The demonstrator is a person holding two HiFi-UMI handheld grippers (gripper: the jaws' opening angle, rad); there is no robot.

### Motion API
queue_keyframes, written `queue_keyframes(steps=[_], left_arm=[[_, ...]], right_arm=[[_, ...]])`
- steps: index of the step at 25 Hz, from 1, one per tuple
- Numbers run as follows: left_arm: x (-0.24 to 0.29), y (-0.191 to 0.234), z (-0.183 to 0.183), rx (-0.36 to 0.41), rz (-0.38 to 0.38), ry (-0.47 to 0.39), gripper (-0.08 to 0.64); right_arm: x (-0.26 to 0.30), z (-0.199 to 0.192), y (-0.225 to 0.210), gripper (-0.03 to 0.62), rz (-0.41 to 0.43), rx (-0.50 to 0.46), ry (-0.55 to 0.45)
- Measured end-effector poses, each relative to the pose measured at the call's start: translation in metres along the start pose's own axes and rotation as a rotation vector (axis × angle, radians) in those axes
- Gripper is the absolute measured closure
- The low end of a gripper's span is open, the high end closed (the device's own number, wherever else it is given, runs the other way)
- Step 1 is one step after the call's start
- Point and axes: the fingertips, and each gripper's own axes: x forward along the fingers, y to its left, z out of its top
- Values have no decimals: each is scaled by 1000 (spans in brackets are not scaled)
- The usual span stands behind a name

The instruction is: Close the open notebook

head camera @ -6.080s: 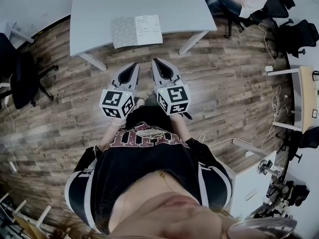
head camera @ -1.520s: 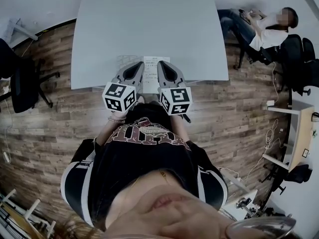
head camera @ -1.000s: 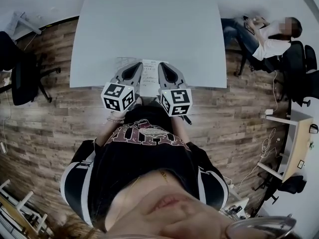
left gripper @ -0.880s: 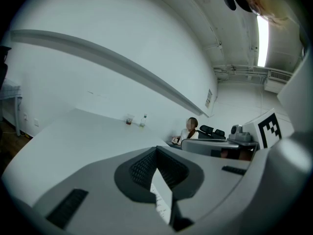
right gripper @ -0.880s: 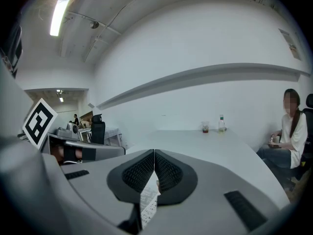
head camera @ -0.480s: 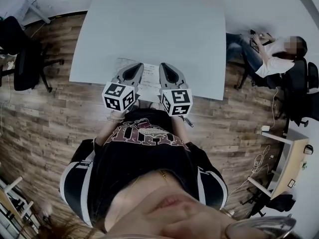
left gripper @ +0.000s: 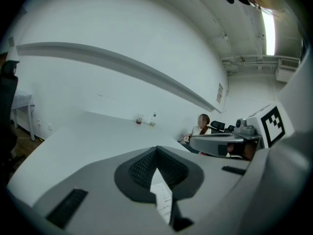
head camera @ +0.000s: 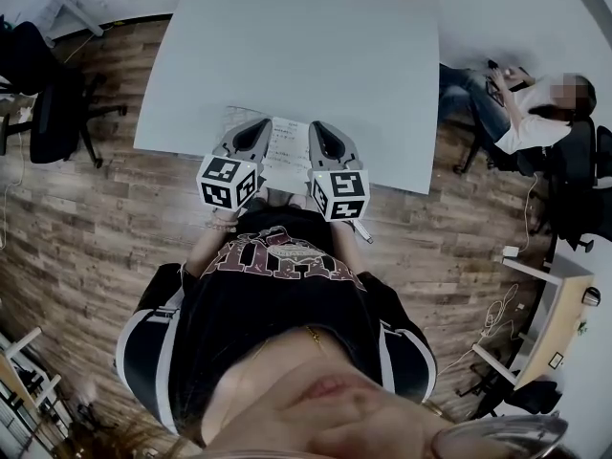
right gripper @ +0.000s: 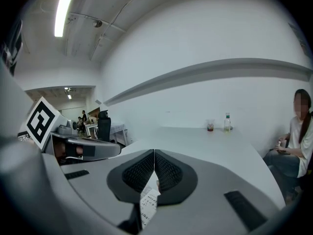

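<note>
Approach was the main change. Some seconds back the notebook (head camera: 286, 147) lay well ahead at 12 o'clock, clear of both tools. By this moment the person had stepped up, so that the left gripper (head camera: 260, 126) and right gripper (head camera: 318, 126) reached over the near edge of the table (head camera: 287, 46), one on each side of the open pages. Over the last second the pose barely altered. Both pairs of jaws were pressed together with nothing between them, and each gripper view showed only a sliver of written page below the closed tips. By my reading the task stood at its very start: the notebook lay flat open with no page lifted. A closed tip looked suited to sliding under one cover and flipping it over.

The notebook looked thin and limp, its right page white with lines of writing, its left page greyer and seemingly gridded. The tabletop was smooth, matte and pale grey, while the floor (head camera: 115, 218) was wood-grain plank. The pads (right gripper: 139, 173) were black and finely ribbed, tapering to a point. A cup (right gripper: 210, 125) and a bottle (right gripper: 227, 121) stood far off at 1 o'clock.
</note>
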Motion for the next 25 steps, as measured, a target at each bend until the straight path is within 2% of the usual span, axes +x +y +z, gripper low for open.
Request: queue_keyframes(steps=[2, 12, 25], left_arm=[[0, 1, -4, 13, 13, 9, 520], [-8, 25, -28, -23, 65, 51, 520], [-13, 63, -60, -72, 122, 106, 520]], right_arm=[[0, -3, -1, 572, 1, 1, 6], [7, -25, 0, 572, -1, 10, 50], [31, -65, -1, 572, -11, -39, 156]])
